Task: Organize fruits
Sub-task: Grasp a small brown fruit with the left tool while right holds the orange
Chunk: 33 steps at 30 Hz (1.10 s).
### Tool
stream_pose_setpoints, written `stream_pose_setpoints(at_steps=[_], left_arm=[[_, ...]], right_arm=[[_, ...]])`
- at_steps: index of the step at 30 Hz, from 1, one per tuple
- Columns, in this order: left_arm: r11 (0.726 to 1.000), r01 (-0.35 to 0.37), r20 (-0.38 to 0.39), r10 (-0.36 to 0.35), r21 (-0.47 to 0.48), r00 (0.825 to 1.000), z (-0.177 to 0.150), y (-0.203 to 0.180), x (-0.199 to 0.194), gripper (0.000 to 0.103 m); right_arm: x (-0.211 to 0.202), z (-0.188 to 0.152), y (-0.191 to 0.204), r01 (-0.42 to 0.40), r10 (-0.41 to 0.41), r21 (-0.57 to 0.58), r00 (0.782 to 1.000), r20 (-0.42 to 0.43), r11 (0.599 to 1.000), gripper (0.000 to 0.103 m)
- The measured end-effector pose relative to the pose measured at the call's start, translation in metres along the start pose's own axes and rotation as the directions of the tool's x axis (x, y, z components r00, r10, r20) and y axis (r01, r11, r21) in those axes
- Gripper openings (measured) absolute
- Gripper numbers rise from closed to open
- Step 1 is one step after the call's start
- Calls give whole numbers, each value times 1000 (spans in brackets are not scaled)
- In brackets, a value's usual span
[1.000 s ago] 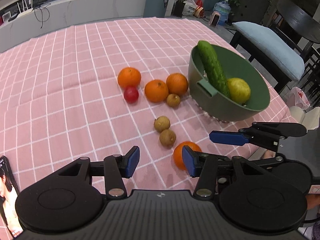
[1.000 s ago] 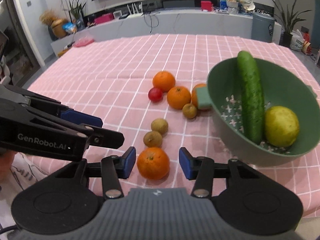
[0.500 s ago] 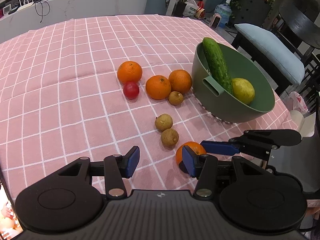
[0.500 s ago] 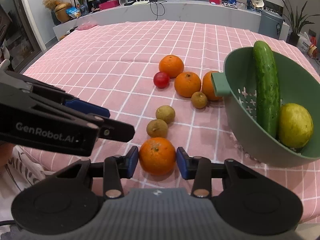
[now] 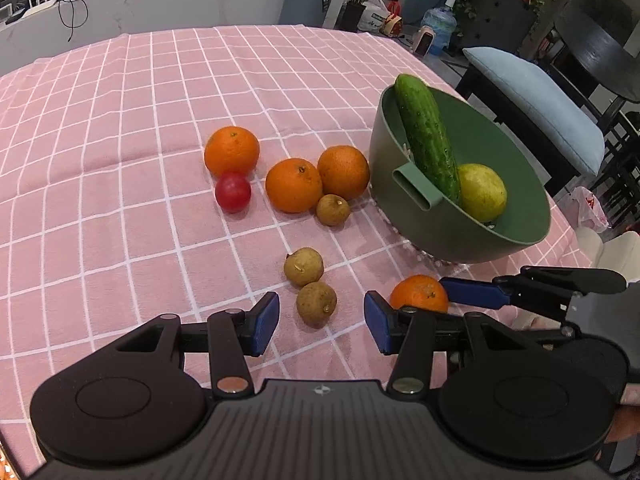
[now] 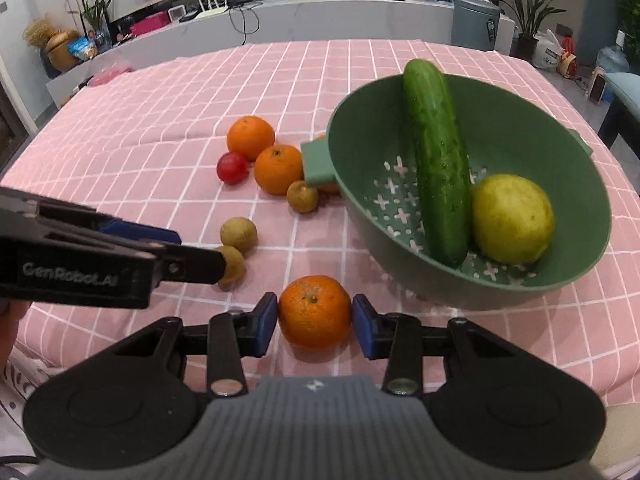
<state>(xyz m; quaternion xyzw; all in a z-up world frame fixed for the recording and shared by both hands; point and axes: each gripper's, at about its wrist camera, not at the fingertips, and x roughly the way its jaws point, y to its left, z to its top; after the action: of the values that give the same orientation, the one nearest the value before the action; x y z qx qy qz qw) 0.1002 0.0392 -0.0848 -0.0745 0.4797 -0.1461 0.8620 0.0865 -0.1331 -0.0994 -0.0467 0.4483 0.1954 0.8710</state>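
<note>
The right gripper (image 6: 315,322) is pinching the nearest orange (image 6: 315,311), its blue pads pressing on both sides of the fruit, which is sitting at the near edge of the pink checked tablecloth (image 6: 168,112). Just to the left, the left gripper (image 5: 321,322) is hovering with its jaws spread and nothing between the pads; a small brown fruit (image 5: 316,304) is lying on the cloth just ahead of that gap, with a second brown fruit (image 5: 303,266) touching it on the far side. To the right and a little farther, the green colander (image 6: 592,248) is sitting tilted, holding a cucumber (image 6: 438,160) that is leaning up over its far rim and a yellow-green round fruit (image 6: 513,218) lying beside it on the right. Left of the colander's handle, a third brown fruit (image 5: 333,209), two oranges (image 5: 294,185) touching each other and a small red fruit (image 5: 233,192) are clustering together. Farthest of the group, another orange (image 5: 232,151) is resting against the red fruit.
</note>
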Motion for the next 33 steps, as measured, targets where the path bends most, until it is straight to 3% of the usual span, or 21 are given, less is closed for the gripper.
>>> stream_pose_setpoints(at_steps=[10,20,27,33], left_arm=[[999,-34,-44,33,-6,998,4,-5,25,57],[997,-72,-66,74,40,995,2,-10,32,29],[994,-93,-62,97,61,993,0,-15,32,30],[996,-75,-40,77,48,996,-2,-11,31,30]], right_arm=[[4,-1,-1,-3,3,-1,1000,-3,1000,40],[5,-1,-2,-10,10,6,1000,-7,1000,40],[5,-2,-2,-9,9,2,1000,-7,1000,40],[4,-2,-1,-9,9,4,1000,-4,1000,40]])
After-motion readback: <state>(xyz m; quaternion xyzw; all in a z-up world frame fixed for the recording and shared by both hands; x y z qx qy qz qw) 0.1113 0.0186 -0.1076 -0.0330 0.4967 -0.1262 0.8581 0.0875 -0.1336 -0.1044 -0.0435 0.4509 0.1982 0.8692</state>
